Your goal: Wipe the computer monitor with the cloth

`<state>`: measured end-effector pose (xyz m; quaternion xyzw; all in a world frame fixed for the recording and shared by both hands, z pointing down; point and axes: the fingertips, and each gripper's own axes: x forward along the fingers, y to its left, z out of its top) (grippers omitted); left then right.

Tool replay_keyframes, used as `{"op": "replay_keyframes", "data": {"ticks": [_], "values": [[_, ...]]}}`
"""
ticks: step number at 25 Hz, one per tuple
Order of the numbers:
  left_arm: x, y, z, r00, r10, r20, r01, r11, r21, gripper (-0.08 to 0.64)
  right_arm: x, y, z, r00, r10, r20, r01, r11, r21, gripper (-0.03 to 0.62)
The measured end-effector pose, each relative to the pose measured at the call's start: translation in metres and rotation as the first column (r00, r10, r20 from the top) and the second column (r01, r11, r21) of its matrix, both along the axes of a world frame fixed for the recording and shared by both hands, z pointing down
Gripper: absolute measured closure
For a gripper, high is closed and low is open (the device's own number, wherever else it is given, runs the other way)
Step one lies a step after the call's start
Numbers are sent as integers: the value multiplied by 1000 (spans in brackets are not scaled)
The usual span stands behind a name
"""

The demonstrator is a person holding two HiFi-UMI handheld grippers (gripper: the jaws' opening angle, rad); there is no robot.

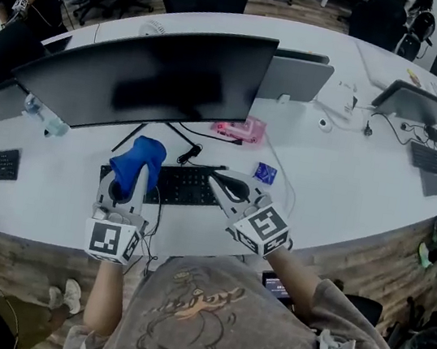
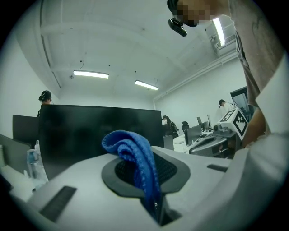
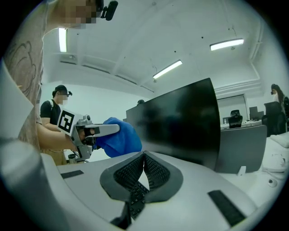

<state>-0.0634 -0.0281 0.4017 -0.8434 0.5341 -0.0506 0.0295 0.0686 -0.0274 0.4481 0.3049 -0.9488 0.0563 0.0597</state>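
**Cloth raised, screen not yet touched**

The curved white worktop (image 1: 339, 189) carries a wide dark monitor (image 1: 160, 78), with a black keyboard (image 1: 188, 185) lying in front of its stand. Both grippers hover over the keyboard, short of the screen.

The left gripper (image 1: 130, 184) is clamped on a blue cloth (image 1: 139, 157). It pinches a fold low between the jaws, so a bunched lobe stands up past the tips. I judge this gives a soft pad of fabric to lead into the glass. The right gripper (image 1: 221, 185) has its jaws closed together on nothing and seems merely held clear.

The cloth appears to be apart from the screen, though no view shows that gap squarely. How much cloth sits inside the jaws is hidden. No dust or smears can be made out on the black panel.
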Motion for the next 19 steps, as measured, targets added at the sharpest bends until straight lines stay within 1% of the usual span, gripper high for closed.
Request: {"op": "replay_keyframes", "data": {"ticks": [3, 11, 19], "values": [[-5, 8, 10, 1000, 1, -11, -1, 1000, -22, 512, -5, 7, 0, 1000, -15, -17, 15, 1000, -6, 572], [-14, 11, 18, 1000, 11, -20, -12, 999, -39, 512, -11, 12, -6, 997, -66, -44, 66, 998, -4, 572], [-21, 5, 19, 1000, 4, -21, -5, 999, -37, 512, -15, 4, -7, 989, -139, -57, 139, 990, 4, 572]]}}
